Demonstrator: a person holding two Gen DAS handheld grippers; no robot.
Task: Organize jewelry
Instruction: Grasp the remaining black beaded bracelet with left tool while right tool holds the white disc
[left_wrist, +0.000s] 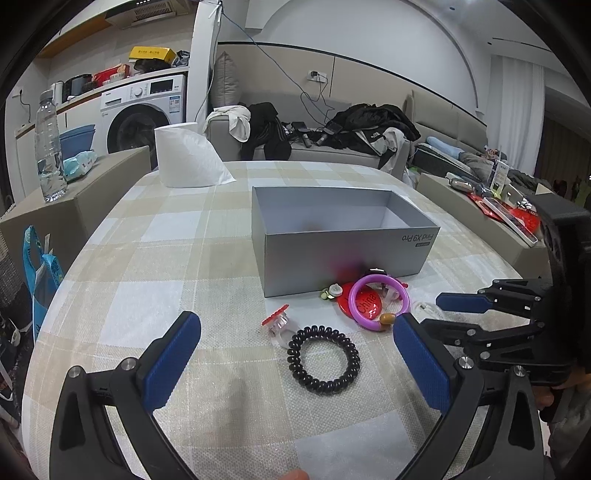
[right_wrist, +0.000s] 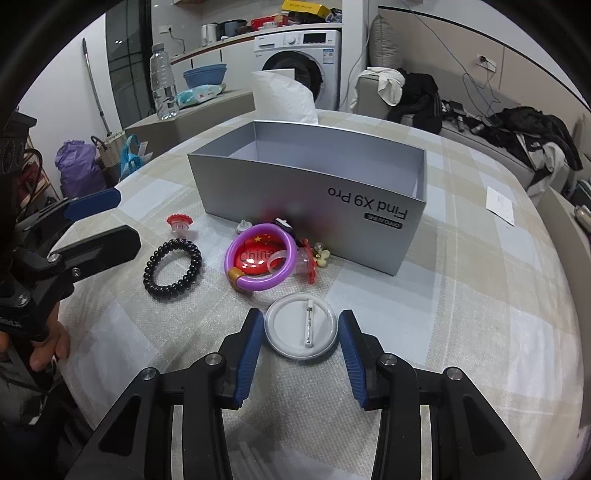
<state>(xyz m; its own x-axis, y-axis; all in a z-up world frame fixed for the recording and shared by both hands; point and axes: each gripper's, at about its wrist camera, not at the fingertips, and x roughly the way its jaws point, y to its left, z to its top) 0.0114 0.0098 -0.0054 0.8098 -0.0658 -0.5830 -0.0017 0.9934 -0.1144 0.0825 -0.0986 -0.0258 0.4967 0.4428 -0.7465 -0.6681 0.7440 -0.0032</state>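
Observation:
An open grey box stands on the checked tablecloth, empty as far as I see. In front of it lie a black coil hair tie, a purple bangle over a red round badge, a clear ring with a red flower top and small charms. My left gripper is open, with the hair tie between its fingers. My right gripper is open around a white pin badge lying face down, pads beside its rim.
A paper towel roll stands behind the box. A water bottle stands on a cardboard box at the left. A white slip of paper lies at the right of the table. A sofa with clothes is beyond.

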